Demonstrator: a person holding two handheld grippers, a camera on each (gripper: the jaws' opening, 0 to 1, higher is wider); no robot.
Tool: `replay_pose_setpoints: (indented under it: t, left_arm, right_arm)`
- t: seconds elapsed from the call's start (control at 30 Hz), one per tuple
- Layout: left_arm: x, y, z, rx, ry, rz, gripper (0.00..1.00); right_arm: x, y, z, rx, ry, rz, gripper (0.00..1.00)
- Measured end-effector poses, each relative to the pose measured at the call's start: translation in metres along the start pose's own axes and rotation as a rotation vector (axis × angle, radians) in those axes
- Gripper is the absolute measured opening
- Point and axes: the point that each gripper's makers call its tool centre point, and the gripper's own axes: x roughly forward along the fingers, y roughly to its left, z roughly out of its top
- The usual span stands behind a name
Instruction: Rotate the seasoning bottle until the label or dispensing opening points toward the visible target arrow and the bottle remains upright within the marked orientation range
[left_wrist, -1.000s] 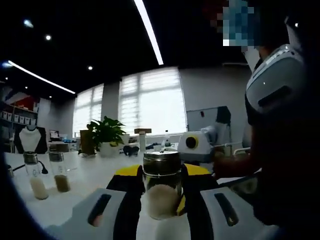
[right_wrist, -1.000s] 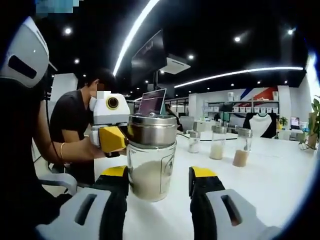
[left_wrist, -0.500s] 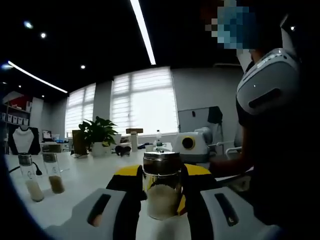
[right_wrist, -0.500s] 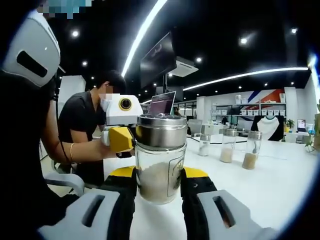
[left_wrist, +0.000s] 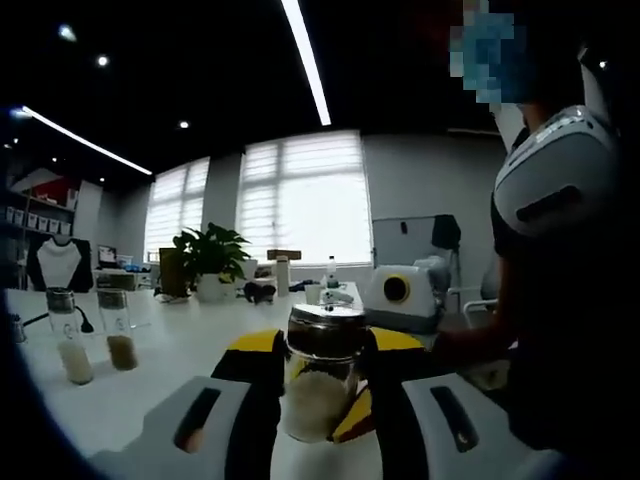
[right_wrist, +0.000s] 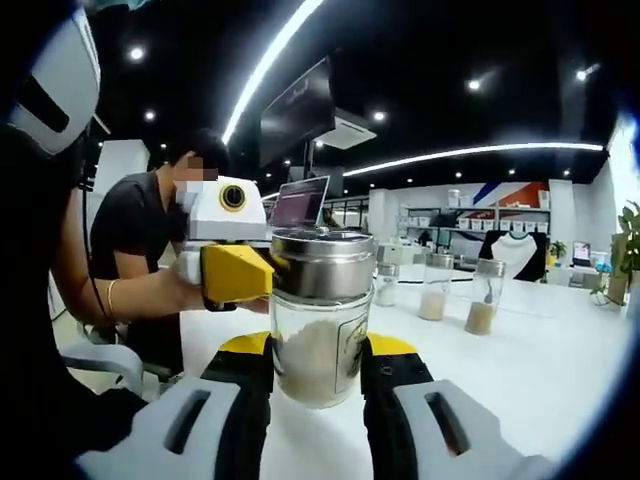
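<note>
A glass seasoning bottle (left_wrist: 318, 385) with a steel lid and pale powder stands between my left gripper's (left_wrist: 325, 343) yellow-tipped jaws, which press its sides; here it leans slightly. The right gripper's white housing (left_wrist: 400, 295) shows just behind it. In the right gripper view the same bottle (right_wrist: 320, 330) sits upright and close, a printed label on its glass, with my right gripper (right_wrist: 320, 346) shut on its lower body. The left gripper (right_wrist: 238, 272) reaches in from the left, its yellow jaw against the lid. I see no arrow mark.
Two spice jars (left_wrist: 72, 347) (left_wrist: 121, 335) and a potted plant (left_wrist: 208, 262) stand on the white table (left_wrist: 150, 370). Three jars (right_wrist: 435, 290) stand further along the table (right_wrist: 540, 370). A seated person in black (right_wrist: 135, 240) and a laptop (right_wrist: 303, 203) are behind.
The right gripper's jaws, apart a second ago, have shut on the bottle. In the left gripper view the bottle now leans, where it stood straight before. Both cameras shifted a little.
</note>
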Motion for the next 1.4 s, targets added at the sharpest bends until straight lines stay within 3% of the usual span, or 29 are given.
replay_pose_setpoints:
  t: [0.23,0.33,0.5,0.73,1.07,1.4]
  left_arm:
    - [-0.005,0.013,-0.003,0.028,0.045,0.187,0.33]
    - [-0.006,0.017,-0.003,-0.02,0.013,0.244,0.33]
    - [-0.008,0.023,0.0,-0.01,-0.018,0.339,0.33]
    - [-0.014,0.032,0.006,0.008,-0.038,0.41,0.33]
    - [-0.014,0.044,-0.001,0.12,0.031,0.552,0.33]
    - [-0.017,0.051,-0.002,0.099,0.009,0.631,0.35]
  right_arm:
    - [0.006,-0.012,-0.006,0.038,0.018,-0.068,0.31]
    - [0.008,-0.015,-0.007,0.048,0.02,-0.1,0.31]
    - [0.013,-0.02,-0.004,0.092,0.008,-0.147,0.31]
    - [0.024,-0.026,0.001,0.084,0.001,-0.188,0.31]
    - [0.031,-0.031,-0.004,0.086,0.008,-0.26,0.31]
    - [0.036,-0.03,-0.003,0.079,0.0,-0.277,0.31]
